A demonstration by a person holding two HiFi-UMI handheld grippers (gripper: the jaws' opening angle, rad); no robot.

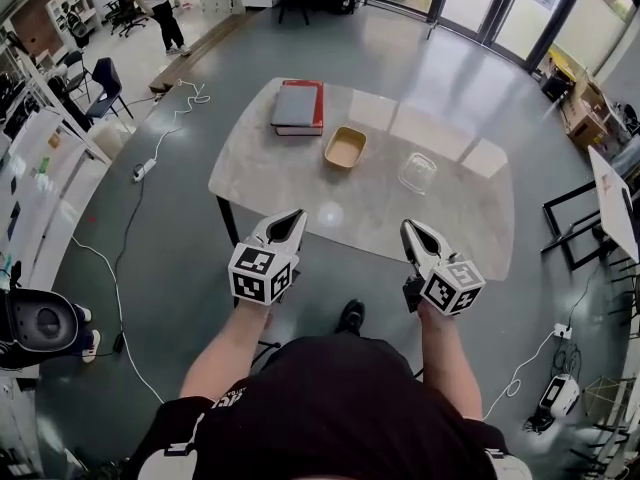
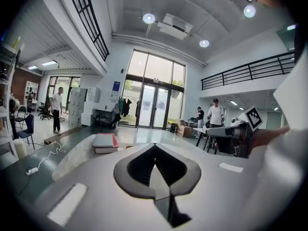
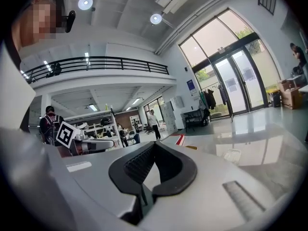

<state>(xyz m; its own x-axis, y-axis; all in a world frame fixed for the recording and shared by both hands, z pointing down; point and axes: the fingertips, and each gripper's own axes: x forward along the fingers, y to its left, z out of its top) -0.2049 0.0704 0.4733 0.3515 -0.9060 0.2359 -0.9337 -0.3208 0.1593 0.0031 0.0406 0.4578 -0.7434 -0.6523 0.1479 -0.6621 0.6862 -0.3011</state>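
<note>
The left tongs (image 1: 297, 214) and the right tongs (image 1: 407, 226) are held side by side, well apart, just over the near edge of the desk (image 1: 262, 173), and both are clenched tip to tip with nothing gripped, as is seen plainly in the left gripper view (image 2: 155, 145) and in the right gripper view (image 3: 154, 142). A broad bare stretch of desk is left between the tips and the things farther in: a tan tray (image 1: 345, 147) near the middle, a clear box (image 1: 418, 172) to its right and nearer the right tongs, and a stack of books (image 1: 298, 107) by the far left edge. None of these is touched. Open grey floor is seen all round the desk, with a white cable (image 1: 150, 143) trailing off to the left and a black frame (image 1: 572, 226) standing to the right. From the head view the rounded corners and the whole outline of the desk are shown, which neither gripper view gives. In the left gripper view the books (image 2: 105, 142) are seen from the side at desk level, while the clear box is not shown there. In the right gripper view the clear box (image 3: 232, 155) and a sliver of the tray (image 3: 191, 147) are shown low over the desk
</note>
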